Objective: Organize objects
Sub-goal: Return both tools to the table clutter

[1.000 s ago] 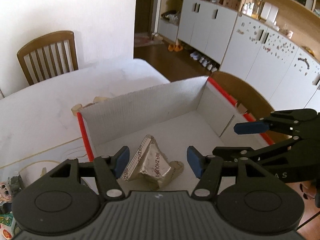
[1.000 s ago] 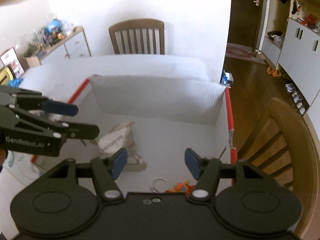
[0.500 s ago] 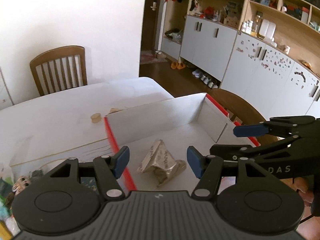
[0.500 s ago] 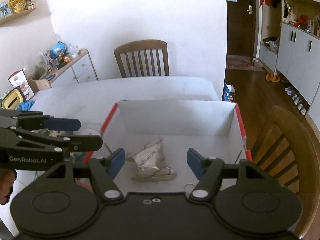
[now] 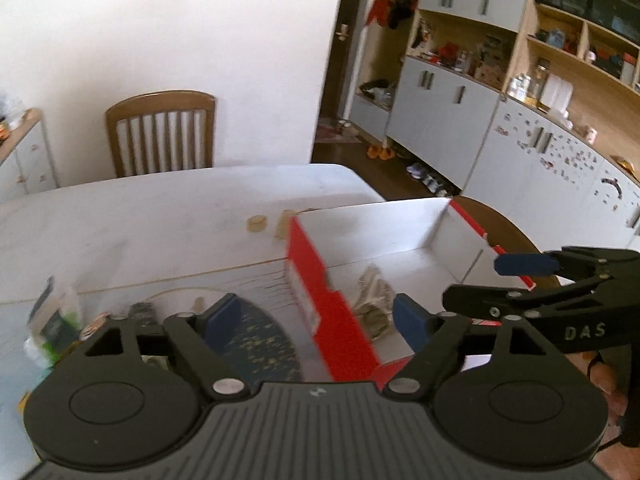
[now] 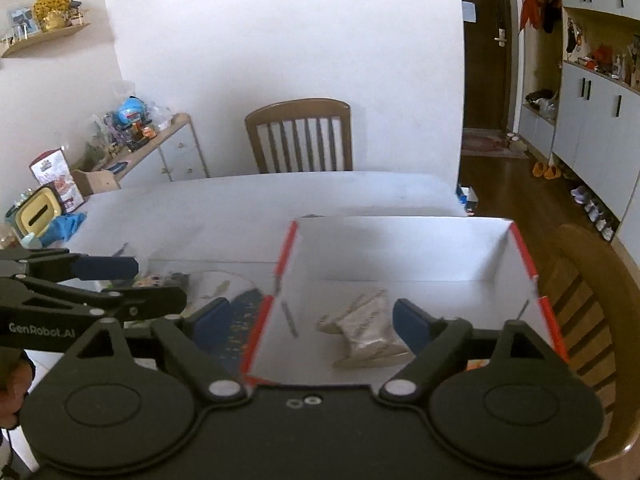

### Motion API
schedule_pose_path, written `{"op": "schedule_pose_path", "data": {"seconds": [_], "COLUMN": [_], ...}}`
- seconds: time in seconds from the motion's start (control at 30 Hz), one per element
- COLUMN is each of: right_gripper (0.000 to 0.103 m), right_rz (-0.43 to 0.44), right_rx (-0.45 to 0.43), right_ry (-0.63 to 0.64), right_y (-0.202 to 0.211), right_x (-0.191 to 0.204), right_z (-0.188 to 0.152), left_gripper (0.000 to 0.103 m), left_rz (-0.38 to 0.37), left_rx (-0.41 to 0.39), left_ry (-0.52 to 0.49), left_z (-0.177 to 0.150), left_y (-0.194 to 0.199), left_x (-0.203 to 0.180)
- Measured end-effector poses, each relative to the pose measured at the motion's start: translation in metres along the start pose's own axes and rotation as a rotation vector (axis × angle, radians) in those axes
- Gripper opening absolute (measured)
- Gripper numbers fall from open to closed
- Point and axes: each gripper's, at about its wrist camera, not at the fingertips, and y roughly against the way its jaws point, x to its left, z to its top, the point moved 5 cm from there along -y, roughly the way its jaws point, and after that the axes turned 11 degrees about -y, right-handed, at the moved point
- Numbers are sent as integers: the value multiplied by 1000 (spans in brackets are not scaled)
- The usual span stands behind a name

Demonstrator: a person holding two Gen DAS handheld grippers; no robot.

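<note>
Left wrist view: the left tool (image 5: 314, 314) is spread wide with nothing between its blue pads, its jaws having just been opening; the red side wall of the white box (image 5: 320, 300) runs straight out from under the gap, so the tool straddles that wall. Ahead and slightly right of it, inside the box, lies the crumpled silver packet (image 5: 374, 300); ahead and left, outside the box, is a dark blue speckled thing (image 5: 256, 336), with small clutter further left that is too blurred to name. The right tool (image 5: 516, 276) hangs off to the right, over the box's far red edge. The risk here, as I judge it, is a pad clipping the wall on a downward reach and shoving the light box across the tabletop (image 5: 160, 220). Right wrist view: the right tool (image 6: 306, 322) is likewise spread and empty, its jaws also just opened; the packet (image 6: 364, 328) sits ahead, close to its right pad. The left tool (image 6: 120, 280) is close on its left, so a collision between the two is possible if both reach together.
</note>
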Motion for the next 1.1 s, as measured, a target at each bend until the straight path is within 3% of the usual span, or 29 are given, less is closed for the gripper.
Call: {"op": "schedule_pose_path", "data": {"seconds": [0.27, 0.33, 0.53, 0.8, 1.1], "right_gripper": [98, 98, 98, 98, 98], "right_rz": [39, 38, 40, 15, -23], "right_rx": [9, 13, 31, 62, 109], "right_ry": [3, 7, 11, 13, -1], "right_y": [-4, -6, -15, -40, -73], "right_x": [50, 62, 91, 119, 137], "right_z": [-19, -24, -38, -53, -72], "left_gripper": [86, 97, 103, 103, 103], "left_rz": [35, 50, 80, 107, 101], "left_rx": [9, 7, -9, -1, 64], "left_ry": [46, 51, 84, 76, 166], "left_z": [-28, -35, -53, -86, -124], "left_y": [28, 36, 53, 57, 52], "left_x": [47, 60, 101, 148, 192]}}
